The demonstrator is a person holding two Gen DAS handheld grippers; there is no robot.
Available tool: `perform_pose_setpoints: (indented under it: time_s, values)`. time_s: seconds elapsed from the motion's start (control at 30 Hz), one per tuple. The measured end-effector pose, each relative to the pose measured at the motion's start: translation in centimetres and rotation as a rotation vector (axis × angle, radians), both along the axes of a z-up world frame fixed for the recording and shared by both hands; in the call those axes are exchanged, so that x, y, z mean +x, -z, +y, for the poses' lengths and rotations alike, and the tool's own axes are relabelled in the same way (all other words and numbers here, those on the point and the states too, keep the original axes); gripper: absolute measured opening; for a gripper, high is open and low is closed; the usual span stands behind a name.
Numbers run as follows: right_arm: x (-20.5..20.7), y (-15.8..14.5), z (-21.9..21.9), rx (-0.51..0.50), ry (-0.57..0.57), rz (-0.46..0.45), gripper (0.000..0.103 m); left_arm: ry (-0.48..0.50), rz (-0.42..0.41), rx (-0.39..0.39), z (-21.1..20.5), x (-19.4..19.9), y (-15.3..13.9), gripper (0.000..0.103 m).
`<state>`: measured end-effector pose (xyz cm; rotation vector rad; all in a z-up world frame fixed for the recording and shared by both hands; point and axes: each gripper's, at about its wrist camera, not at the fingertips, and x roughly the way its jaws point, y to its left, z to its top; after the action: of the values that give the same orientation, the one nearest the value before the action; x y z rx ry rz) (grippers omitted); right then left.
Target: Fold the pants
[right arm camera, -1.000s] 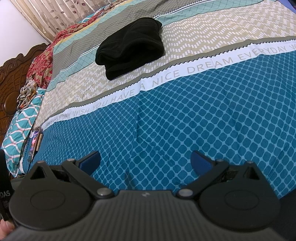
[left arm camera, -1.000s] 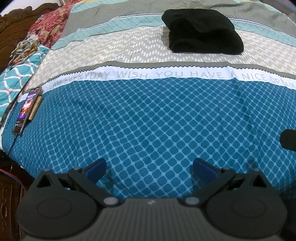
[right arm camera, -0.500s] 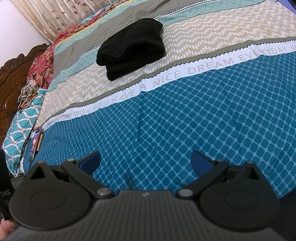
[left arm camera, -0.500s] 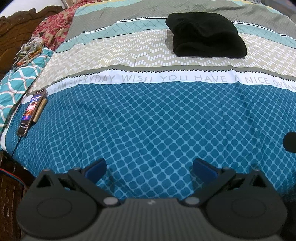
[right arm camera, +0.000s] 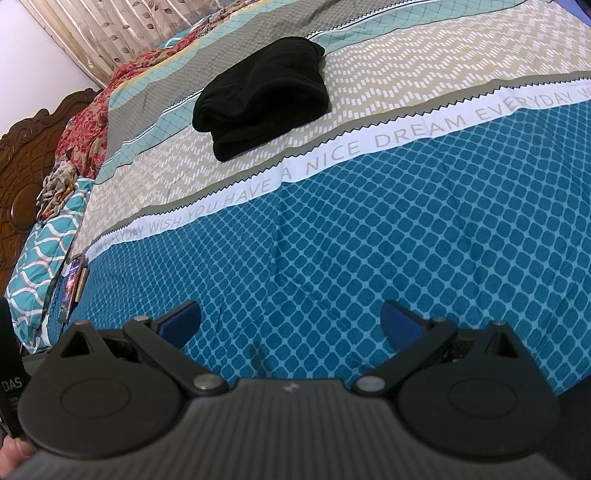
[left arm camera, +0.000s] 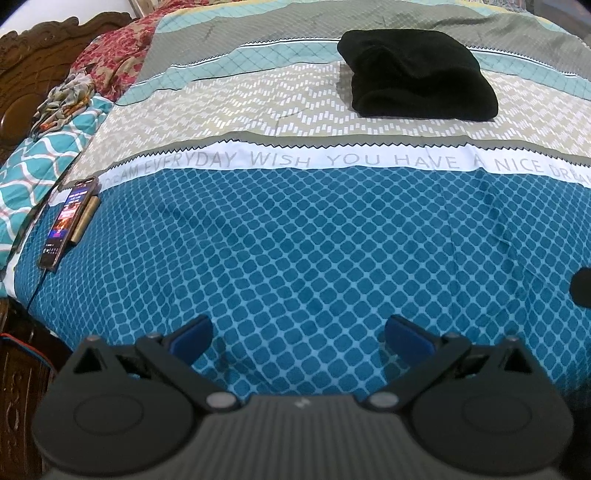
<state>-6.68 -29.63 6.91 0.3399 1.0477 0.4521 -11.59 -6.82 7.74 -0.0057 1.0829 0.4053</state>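
The black pants lie folded into a compact bundle on the beige zigzag band of the bedspread, far up the bed; in the right wrist view the same pants sit at upper centre. My left gripper hovers open over the blue diamond-patterned part of the spread, holding nothing. Well short of the pants, my right gripper is open too, over the same blue area. Both sets of blue fingertips are spread wide.
A phone with a lit screen lies at the bed's left edge, beside a teal patterned blanket. A carved wooden headboard stands at the left. A curtain hangs behind. A dark object pokes in at the right edge.
Both grippers have drawn slightly back and down; the pants and bedspread text sit a little lower in the left view. Neither gripper's opening has changed.
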Motion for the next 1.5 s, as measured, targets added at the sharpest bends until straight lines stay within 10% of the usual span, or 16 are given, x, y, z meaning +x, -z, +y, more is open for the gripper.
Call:
perform_pose_setpoints:
  time_s: [1.5]
  values:
    - [0.53, 0.24, -0.50, 0.002, 0.005, 0.007, 0.103, -0.008, 0.005, 0.000, 0.28, 0.36, -0.40, 0.103]
